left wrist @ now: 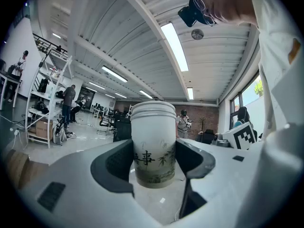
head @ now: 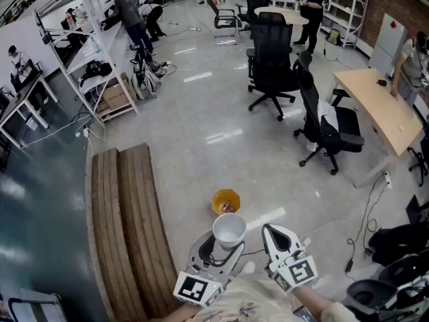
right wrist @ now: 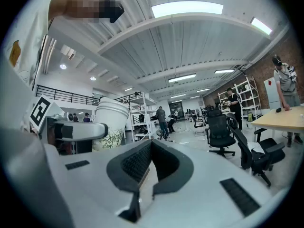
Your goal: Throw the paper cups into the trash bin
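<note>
We have the paper cup (left wrist: 153,144) upright in the left gripper (left wrist: 154,163). The jaws stand wide and press on the cup's lower half from both sides, so the ribbed rim rises clear above them. Gripping low on the printed part keeps the pads off the soft rim, and we judge the hold firm enough not to crush the cup.

In the head view the cup (head: 229,230) sits at lower centre with its mouth facing up, white and empty inside. The left gripper (head: 218,252) is beneath it.

The trash bin (head: 226,201) is a small orange one on the floor (head: 201,113), directly above the cup in the frame and close to it. Something reddish lies inside it. We take it that the cup is being brought up to the bin, and that it needs to be over the opening before the jaws let go.

The right gripper (right wrist: 149,160) has its jaws pressed together on nothing. It sits beside the left one at lower right of centre in the head view (head: 278,240), out of the cup's way. From its own view the cup (right wrist: 111,122) shows off to the left.

A slatted wooden bench (head: 127,233) fills the lower left. Office chairs (head: 271,59) and a desk (head: 382,109) stand toward the upper right, well apart from the bin.
</note>
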`<state>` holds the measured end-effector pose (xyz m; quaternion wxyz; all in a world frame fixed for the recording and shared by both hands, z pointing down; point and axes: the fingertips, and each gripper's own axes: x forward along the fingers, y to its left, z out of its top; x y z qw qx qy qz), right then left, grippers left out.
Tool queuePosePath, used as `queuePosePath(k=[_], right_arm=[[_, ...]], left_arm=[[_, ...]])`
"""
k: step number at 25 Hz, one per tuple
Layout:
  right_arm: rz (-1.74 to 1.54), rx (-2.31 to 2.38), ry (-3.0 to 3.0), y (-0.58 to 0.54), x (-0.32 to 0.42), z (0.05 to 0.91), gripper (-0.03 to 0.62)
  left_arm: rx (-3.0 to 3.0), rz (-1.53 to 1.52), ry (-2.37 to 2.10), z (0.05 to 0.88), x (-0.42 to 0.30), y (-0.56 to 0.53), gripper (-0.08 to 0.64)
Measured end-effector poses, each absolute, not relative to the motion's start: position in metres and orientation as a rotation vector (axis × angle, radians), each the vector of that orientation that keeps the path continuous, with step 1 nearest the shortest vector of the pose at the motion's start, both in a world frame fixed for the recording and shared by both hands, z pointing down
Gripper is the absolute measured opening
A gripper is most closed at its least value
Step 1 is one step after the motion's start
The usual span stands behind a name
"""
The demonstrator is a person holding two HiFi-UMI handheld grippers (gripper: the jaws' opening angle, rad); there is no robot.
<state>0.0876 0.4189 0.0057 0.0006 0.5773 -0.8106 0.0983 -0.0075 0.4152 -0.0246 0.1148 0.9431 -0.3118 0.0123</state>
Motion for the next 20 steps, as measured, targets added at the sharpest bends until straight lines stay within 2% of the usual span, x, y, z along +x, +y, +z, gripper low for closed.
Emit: queuePosePath(k=[15, 20], right_arm=[[0.386, 1.836, -2.682, 0.435, 0.091, -0.001, 0.002], [0.357, 1.812, -2.685, 0.432, 0.112, -0.004, 0.002]], left_arm=[[2.731, 0.028, -0.945, -0.009, -0.006, 0.429, 0.279], [2.73, 0.009, -1.041, -0.018, -0.017, 0.401, 0.279]])
